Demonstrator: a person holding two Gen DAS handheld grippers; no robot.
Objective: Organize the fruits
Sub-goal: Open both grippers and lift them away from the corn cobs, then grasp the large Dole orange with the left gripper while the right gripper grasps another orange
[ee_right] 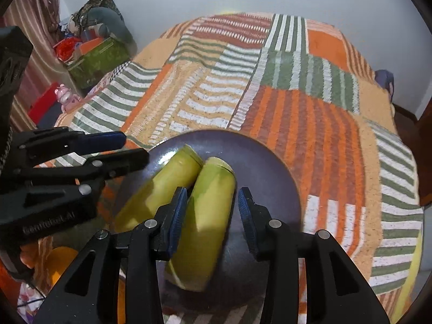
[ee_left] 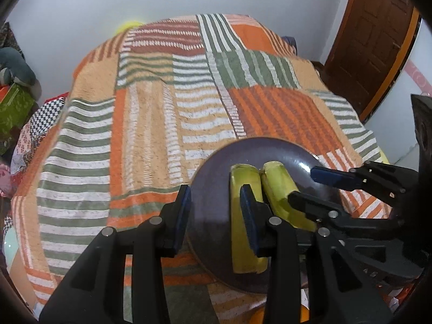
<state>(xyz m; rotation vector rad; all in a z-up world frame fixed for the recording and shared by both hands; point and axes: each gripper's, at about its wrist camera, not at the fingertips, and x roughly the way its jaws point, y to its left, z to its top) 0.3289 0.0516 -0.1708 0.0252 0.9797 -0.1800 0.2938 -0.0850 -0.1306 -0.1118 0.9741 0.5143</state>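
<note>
Two yellow-green bananas lie side by side on a dark purple plate (ee_left: 216, 167) on the striped bedspread. In the left wrist view my left gripper (ee_left: 216, 208) is open over the plate's left half, its right finger in front of the left banana (ee_left: 244, 232). The right banana (ee_left: 280, 194) lies beside it. My right gripper (ee_left: 302, 186) reaches in from the right, open. In the right wrist view my right gripper (ee_right: 212, 210) is open and straddles the right banana (ee_right: 210, 216) on the plate (ee_right: 270, 167). The left banana (ee_right: 162, 189) lies beside it, and my left gripper (ee_right: 135, 148) shows at the left.
The orange, green and white striped bedspread (ee_left: 167, 113) covers the bed. A green box (ee_right: 100, 59) and clutter stand at the left of the bed. A brown wooden door (ee_left: 372, 40) is at the far right. An orange fruit (ee_right: 58, 264) peeks out below the left gripper.
</note>
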